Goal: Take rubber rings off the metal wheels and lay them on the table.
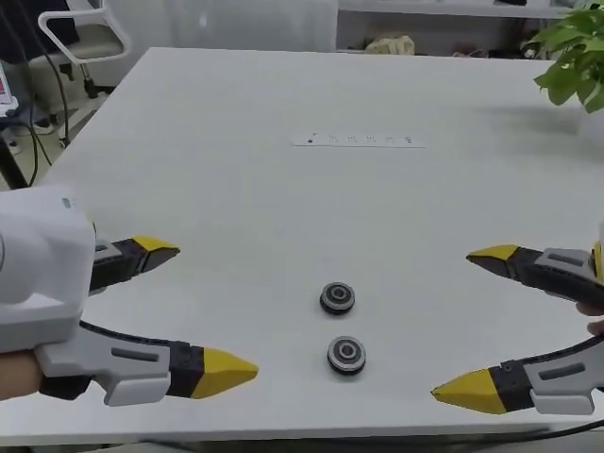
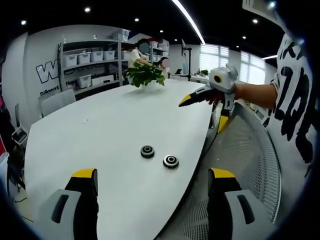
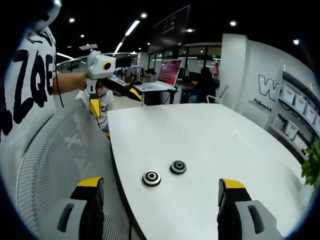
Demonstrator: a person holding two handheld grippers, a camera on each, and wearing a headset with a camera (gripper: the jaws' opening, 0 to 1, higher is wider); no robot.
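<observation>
Nothing of the task was judged to have been done. Two small, round things were seen lying flat on the pale grey bench (image 1: 283, 208), low in the middle of the head view. The far metal wheel (image 1: 337, 297) was silver at its hub and dark at its rim. The near metal wheel (image 1: 346, 355), of the same make, lay just below it in the frame, close to the bench's front edge. They lay near each other but apart. The black rubber rings (image 1: 324, 299) appeared to be seated around both wheels (the outer bands were dark in all three views, though too small for the fit to be made out), so neither ring was judged to have been taken off.

The left hand-held gripper (image 1: 215, 310) was held at the lower left of the head view, its yellow-tipped jaws spread wide apart and clamped on nothing. The right hand-held gripper (image 1: 451, 322) was held at the lower right, its jaws likewise spread wide with nothing between them. Both were held well apart from the wheels, which lay between them, and neither wheel was touched.

Both rings were therefore judged to be left. Each wheel had yet to be steadied, its ring pulled off, and the ring laid on the bench.
</observation>
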